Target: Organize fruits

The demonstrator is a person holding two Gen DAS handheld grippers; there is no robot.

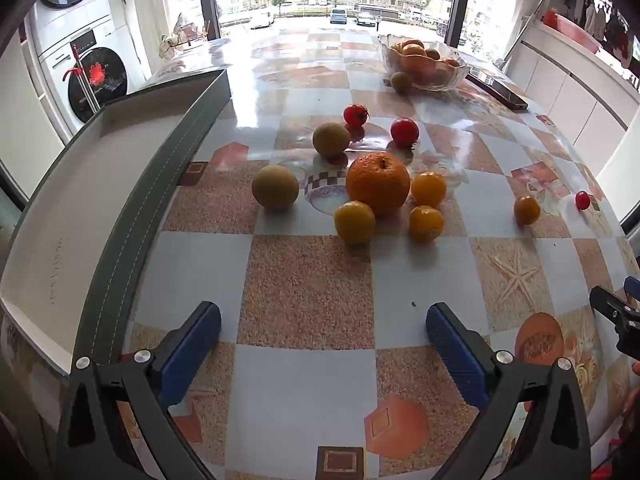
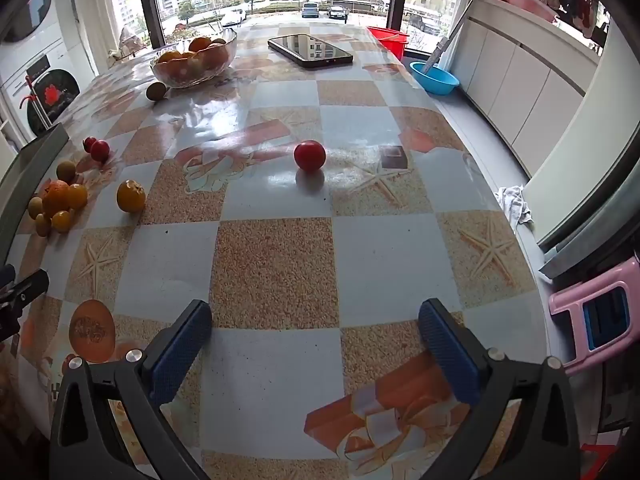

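Loose fruit lies on the checked tablecloth. In the left wrist view a big orange (image 1: 378, 183) sits among small yellow fruits (image 1: 355, 222), two tan-green round fruits (image 1: 275, 187) and two red tomatoes (image 1: 404, 131). My left gripper (image 1: 323, 326) hangs open above bare cloth, well short of the cluster. In the right wrist view a lone red tomato (image 2: 309, 155) lies ahead of my open right gripper (image 2: 315, 322), with a yellow-orange fruit (image 2: 131, 196) to the left. Nothing is between either pair of fingers.
A grey box with a white inside (image 1: 120, 152) stands at the left. A glass bowl of fruit (image 2: 194, 62) with one greenish fruit (image 2: 155, 91) beside it, and a black phone (image 2: 310, 51), sit at the far end. A blue basin (image 2: 434, 77) and pink stool (image 2: 596, 320) stand beyond the right edge.
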